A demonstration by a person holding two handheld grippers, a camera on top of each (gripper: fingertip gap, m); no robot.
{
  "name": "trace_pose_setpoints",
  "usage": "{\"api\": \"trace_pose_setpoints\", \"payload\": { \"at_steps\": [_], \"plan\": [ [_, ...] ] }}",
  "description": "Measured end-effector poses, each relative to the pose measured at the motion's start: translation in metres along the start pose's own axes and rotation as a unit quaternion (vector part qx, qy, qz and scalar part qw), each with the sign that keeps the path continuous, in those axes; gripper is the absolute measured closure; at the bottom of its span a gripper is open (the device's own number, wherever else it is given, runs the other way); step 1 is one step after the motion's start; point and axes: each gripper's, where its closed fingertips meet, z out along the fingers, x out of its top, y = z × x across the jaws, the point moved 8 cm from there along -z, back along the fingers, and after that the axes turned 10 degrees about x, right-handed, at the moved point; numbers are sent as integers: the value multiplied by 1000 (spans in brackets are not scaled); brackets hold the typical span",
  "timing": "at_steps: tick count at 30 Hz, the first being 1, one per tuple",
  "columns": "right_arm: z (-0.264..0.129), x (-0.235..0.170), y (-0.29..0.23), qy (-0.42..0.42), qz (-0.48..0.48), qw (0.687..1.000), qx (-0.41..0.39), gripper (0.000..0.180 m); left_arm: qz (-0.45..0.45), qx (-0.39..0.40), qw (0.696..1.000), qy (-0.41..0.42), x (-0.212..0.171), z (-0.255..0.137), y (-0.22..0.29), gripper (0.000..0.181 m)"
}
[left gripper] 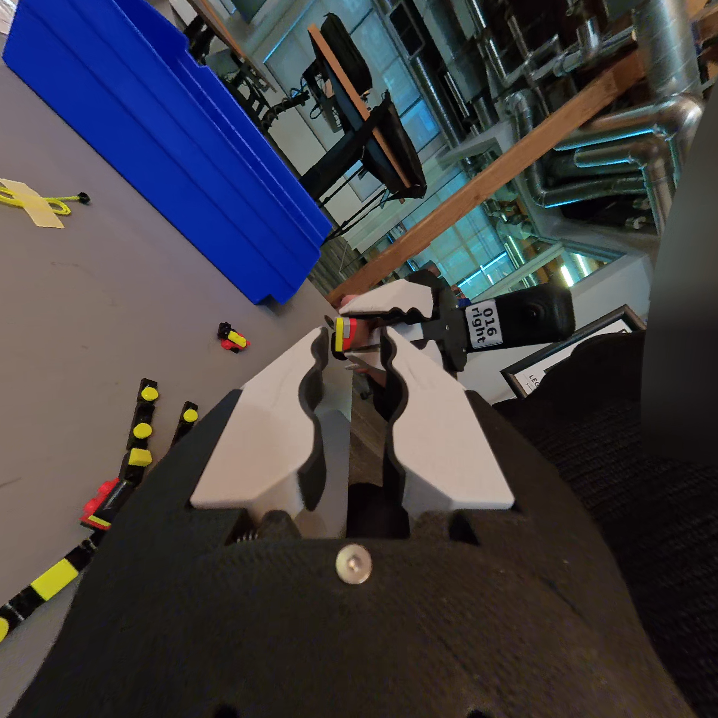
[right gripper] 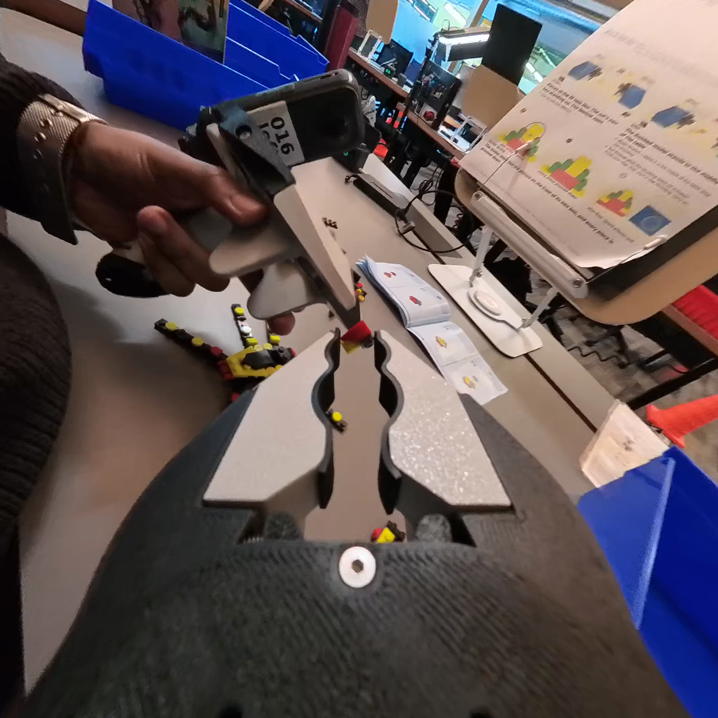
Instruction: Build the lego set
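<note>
The small red-and-yellow lego piece (left gripper: 344,334) is held up in the air off the bench (left gripper: 97,295), pinched at the fingertips of the right tool (left gripper: 351,332), whose jaws are closed narrow on it. The left tool (left gripper: 351,342) points straight at that piece from just beside it, its jaws part-open and carrying nothing, so the piece sits directly ahead of its tips, almost between them. From the right wrist view the piece (right gripper: 355,336) sits at that tool's tips with the left tool's fingers (right gripper: 330,264) slanting down onto it (contact itself is too close to call). The half-built black-and-yellow model (right gripper: 252,359) lies on the bench below and to the left.
</note>
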Motion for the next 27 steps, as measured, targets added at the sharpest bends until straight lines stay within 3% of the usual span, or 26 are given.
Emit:
{"api": "trace_pose_setpoints", "payload": {
  "at_steps": [5, 16, 22, 27],
  "plan": [
    [1, 1, -1, 8, 17, 1000, 14, 165, 21, 19, 1000, -12, -3, 3, 1, 175],
    [-3, 2, 4, 58, 94, 993, 32, 156, 33, 31, 999, 4, -1, 1, -1, 175],
    [-6, -1, 15, 77, 177, 981, 22, 164, 23, 52, 997, 44, 3, -1, -4, 175],
    [-3, -2, 13, 64, 179, 981, 24, 165, 39, 44, 996, 68, 4, -1, 3, 174]
  ]
}}
